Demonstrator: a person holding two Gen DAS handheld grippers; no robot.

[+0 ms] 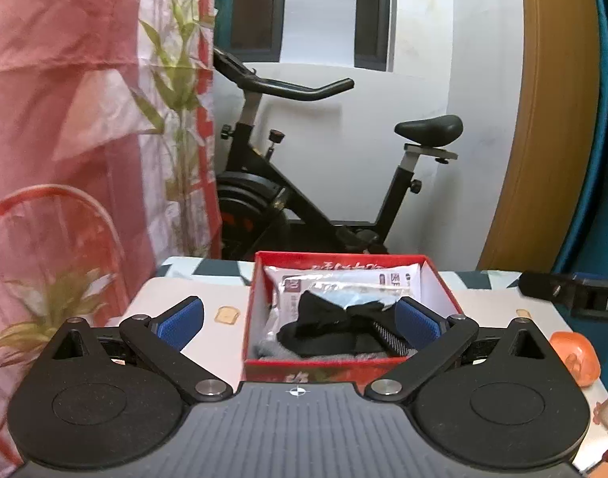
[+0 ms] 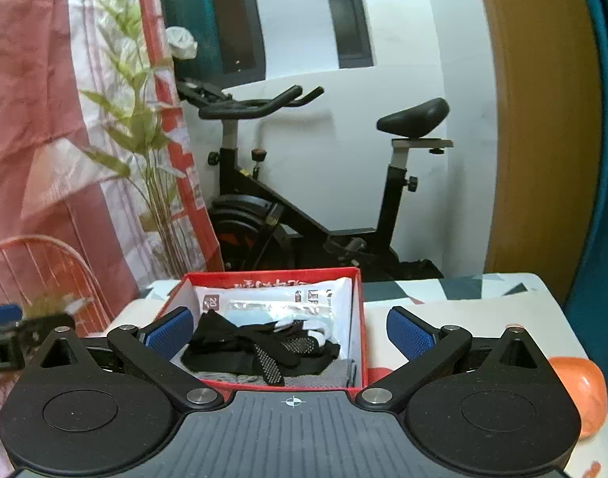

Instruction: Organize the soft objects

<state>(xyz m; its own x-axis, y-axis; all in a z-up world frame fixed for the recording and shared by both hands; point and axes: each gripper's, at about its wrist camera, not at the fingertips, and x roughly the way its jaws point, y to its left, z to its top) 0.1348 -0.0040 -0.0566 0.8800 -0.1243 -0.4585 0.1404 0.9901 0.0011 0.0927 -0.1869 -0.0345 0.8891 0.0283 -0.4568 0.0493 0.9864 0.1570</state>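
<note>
Right wrist view showed right gripper point(image 2: 291, 336) and left gripper point(image 1: 300, 324) gaping wide, empty, with limp, light black fabric socks point(image 2: 260, 348) bunched in red cardboard box point(image 2: 361, 318) just beyond the jaws, likely pinchable mid-bundle.

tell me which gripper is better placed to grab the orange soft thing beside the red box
Right, probably. The orange object lies just past the open right gripper's right finger; the left gripper, also open, faces the red box.
</note>
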